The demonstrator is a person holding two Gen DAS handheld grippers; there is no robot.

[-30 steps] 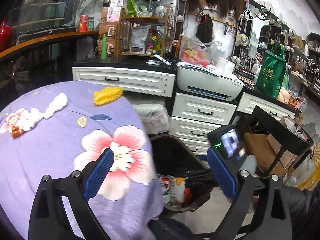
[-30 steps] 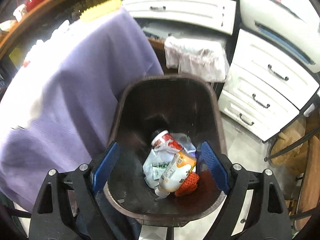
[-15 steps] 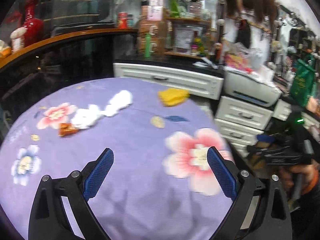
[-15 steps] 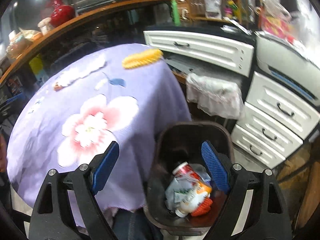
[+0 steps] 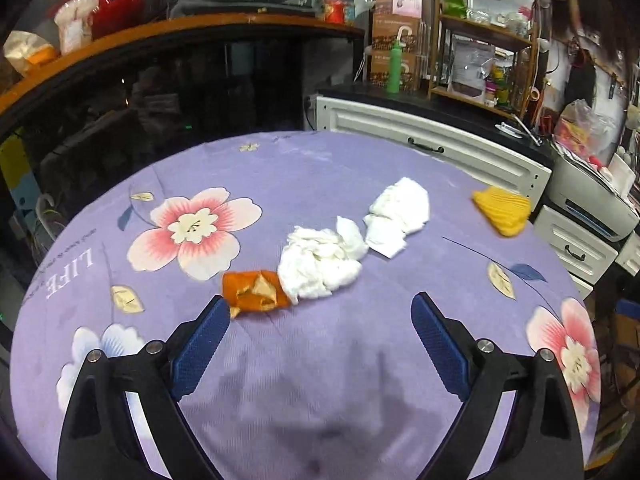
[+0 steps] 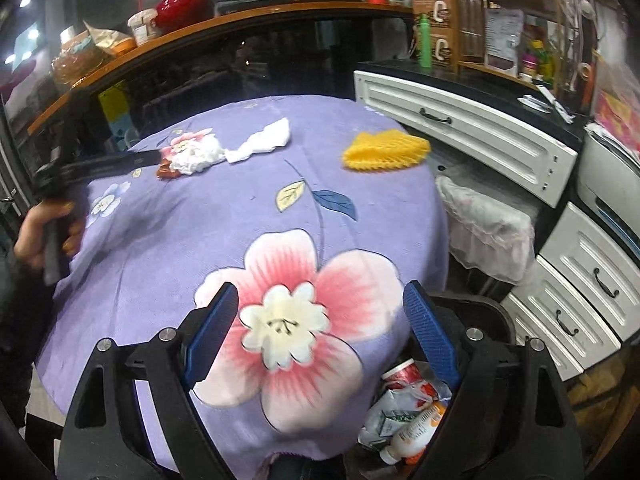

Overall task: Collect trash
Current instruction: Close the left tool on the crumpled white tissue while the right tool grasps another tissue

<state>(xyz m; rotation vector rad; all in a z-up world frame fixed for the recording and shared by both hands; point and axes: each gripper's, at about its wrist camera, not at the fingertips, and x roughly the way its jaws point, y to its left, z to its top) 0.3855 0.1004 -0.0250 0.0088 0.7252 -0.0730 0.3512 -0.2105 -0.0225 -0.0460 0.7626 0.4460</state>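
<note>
**Both grippers back over the table, nothing in hand**

Big change in the last sec: both cams were looking down at the bin, now both have swung up onto the purple floral tablecloth (image 5: pixel 320 184). My read: a drop-off just finished and I'm lining up the next pick.

L gripper (image 5: pixel 320 332): jaws wide apart, nothing between them, hanging just short of the trash line. The orange peel scrap (image 5: pixel 256 290) sits right beyond the left blue pad (image 5: pixel 200 344), close but I can't tell if it touches. The scrap touches the crumpled white tissue wad (image 5: pixel 320 260), which runs on into a second flatter tissue (image 5: pixel 396 208). Yellow foam fruit net (image 5: pixel 504 210) lies well apart from these, near the table's far right edge. Right cam shows the L gripper from the side, tip at the peel, hand (image 6: pixel 44 232) on the grip.

R gripper (image 6: pixel 320 336): also fully apart, empty, hovering above the big pink flower print at the near table edge, touching nothing as far as I can see. Below it the dark bin (image 6: pixel 496 316) holds a bottle (image 6: pixel 416 432), a cup and wrappers.

So: four bits left on the table, bin part full. Peel or wad looks like the next grab for L; the net is nearer R.
</note>
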